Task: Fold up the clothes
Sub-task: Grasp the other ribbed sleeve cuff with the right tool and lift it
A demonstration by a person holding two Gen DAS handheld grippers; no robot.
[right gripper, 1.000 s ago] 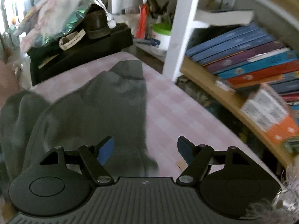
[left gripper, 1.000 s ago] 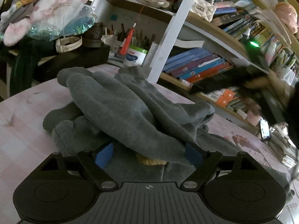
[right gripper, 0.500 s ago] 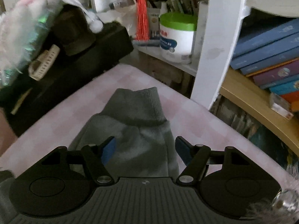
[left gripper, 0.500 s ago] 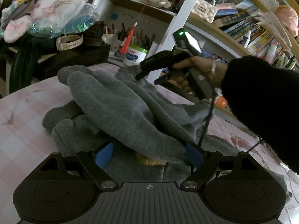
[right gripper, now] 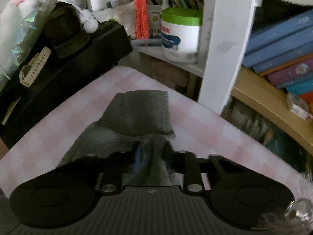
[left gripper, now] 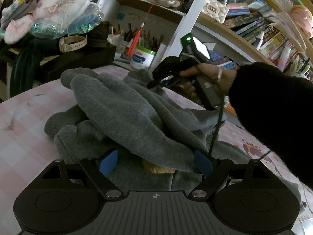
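Observation:
A grey sweatshirt (left gripper: 127, 113) lies bunched on the pink checked table (left gripper: 21, 117). My left gripper (left gripper: 155, 163) is open, its blue pads on either side of a fold at the near edge of the heap, over a yellow patch. My right gripper (right gripper: 151, 154) is shut on a grey sleeve (right gripper: 140, 115) just behind its ribbed cuff, which lies flat on the table near the far corner. In the left wrist view the right gripper (left gripper: 151, 84) pinches that sleeve at the far side of the heap.
A white shelf post (right gripper: 227, 45) and bookshelves (right gripper: 283, 58) stand close behind the table corner. A green-lidded white jar (right gripper: 181, 35) and red tassel (right gripper: 140, 11) sit behind. A black box (right gripper: 64, 68) with a watch and clutter borders the left edge.
My right gripper moved forward to the sleeve cuff and shut on the sleeve. My left gripper has stayed open at the near edge of the heap.

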